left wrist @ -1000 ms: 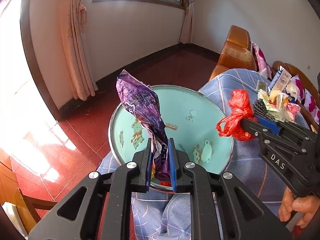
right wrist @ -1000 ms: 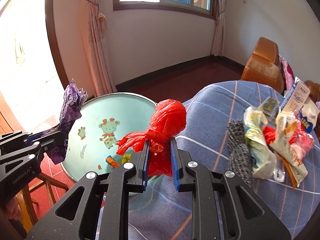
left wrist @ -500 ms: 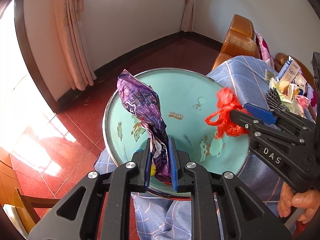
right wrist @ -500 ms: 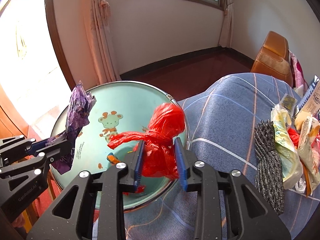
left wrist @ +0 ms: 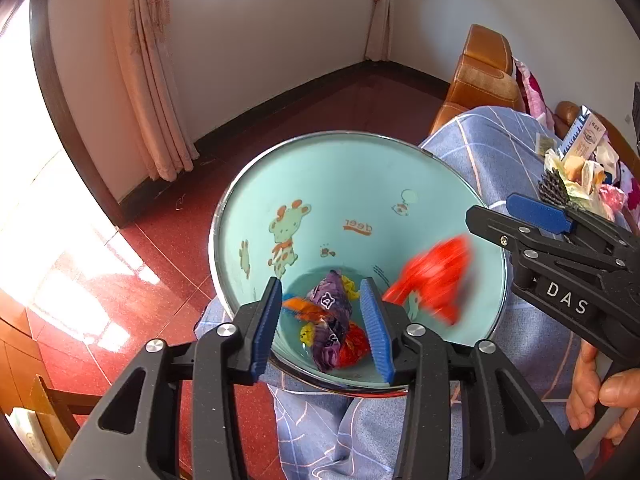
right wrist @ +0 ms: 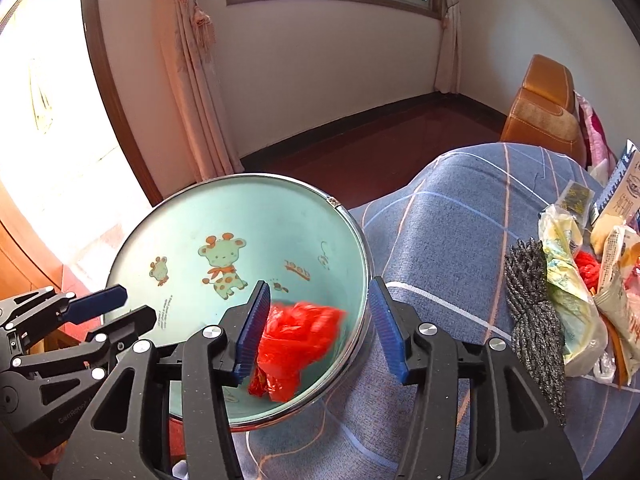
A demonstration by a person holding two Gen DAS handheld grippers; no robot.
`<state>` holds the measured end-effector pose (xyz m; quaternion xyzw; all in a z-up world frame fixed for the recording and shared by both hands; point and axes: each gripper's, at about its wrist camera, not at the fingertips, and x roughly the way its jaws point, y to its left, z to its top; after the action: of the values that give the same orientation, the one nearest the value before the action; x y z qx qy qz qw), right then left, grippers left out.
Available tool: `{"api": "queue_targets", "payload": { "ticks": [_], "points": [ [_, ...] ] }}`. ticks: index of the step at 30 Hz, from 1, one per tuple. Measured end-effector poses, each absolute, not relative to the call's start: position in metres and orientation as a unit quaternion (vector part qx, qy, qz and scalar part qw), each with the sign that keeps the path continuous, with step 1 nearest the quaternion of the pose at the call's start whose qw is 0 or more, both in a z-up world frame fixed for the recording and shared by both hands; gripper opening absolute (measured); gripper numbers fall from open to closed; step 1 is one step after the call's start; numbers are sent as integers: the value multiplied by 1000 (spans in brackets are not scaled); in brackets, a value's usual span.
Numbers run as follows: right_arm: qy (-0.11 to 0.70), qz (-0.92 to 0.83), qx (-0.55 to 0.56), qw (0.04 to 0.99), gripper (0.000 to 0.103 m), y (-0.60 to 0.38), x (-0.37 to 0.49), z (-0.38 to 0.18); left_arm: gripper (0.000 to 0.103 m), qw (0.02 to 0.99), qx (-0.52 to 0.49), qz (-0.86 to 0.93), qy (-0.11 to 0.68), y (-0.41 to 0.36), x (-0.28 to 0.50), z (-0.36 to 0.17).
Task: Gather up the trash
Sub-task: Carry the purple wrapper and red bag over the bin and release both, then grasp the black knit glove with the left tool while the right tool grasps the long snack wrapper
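A teal basin [left wrist: 360, 184] with giraffe pictures sits at the edge of a blue checked cloth. A crumpled purple wrapper [left wrist: 330, 320] lies loose at its bottom among orange and yellow scraps. My left gripper [left wrist: 322, 324] hovers over it, jaws opening, pads clear of the wrapper. A red plastic bag [left wrist: 432, 280] drops blurred into the basin below my right gripper [left wrist: 492, 216]. In the right wrist view the red bag [right wrist: 296, 340] falls between the opening jaws of my right gripper [right wrist: 320, 320], free of the pads, above the basin [right wrist: 240, 216]. The left gripper [right wrist: 120, 312] shows at the left.
More trash is heaped on the checked cloth [right wrist: 460, 220] to the right: wrappers and packets [right wrist: 580, 280] and a grey knitted bundle [right wrist: 532, 320]. An orange sofa [right wrist: 544, 108] stands behind. A hand [left wrist: 600, 392] holds the right gripper. Red floor and a curtain [left wrist: 140, 80] lie beyond the basin.
Both grippers have opened. The purple wrapper left the left jaws and lies in the basin. The red bag slipped out of the right jaws and is falling.
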<state>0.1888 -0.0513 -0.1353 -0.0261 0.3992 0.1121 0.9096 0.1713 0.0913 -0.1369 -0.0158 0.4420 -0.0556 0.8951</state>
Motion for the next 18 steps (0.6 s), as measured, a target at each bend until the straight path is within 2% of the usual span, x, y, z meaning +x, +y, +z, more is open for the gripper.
{"api": "queue_targets", "payload": {
  "ticks": [3,5,6,7,12,15,18],
  "points": [
    [393,117,-10,912,54,-54,187,-129,42,899,-19,-49,436,95,170,-132],
    [378,129,9,917,66,-58,183,-122,44,901,-23,-40,431,98,168,-128],
    [372,129,16,919,74,-58,182,-119,49,902,-25,-35,430,100,168,-126],
    [368,127,18,921,75,-59,181,-118,52,903,-27,-29,428,102,167,-125],
    [363,106,14,926,75,-68,174,-109,55,907,-28,-1,420,107,161,-117],
    [355,93,23,930,75,-80,167,-101,65,907,-28,11,421,105,159,-114],
    [351,76,27,933,75,-97,159,-97,65,908,-23,7,419,97,155,-111]
  ]
}}
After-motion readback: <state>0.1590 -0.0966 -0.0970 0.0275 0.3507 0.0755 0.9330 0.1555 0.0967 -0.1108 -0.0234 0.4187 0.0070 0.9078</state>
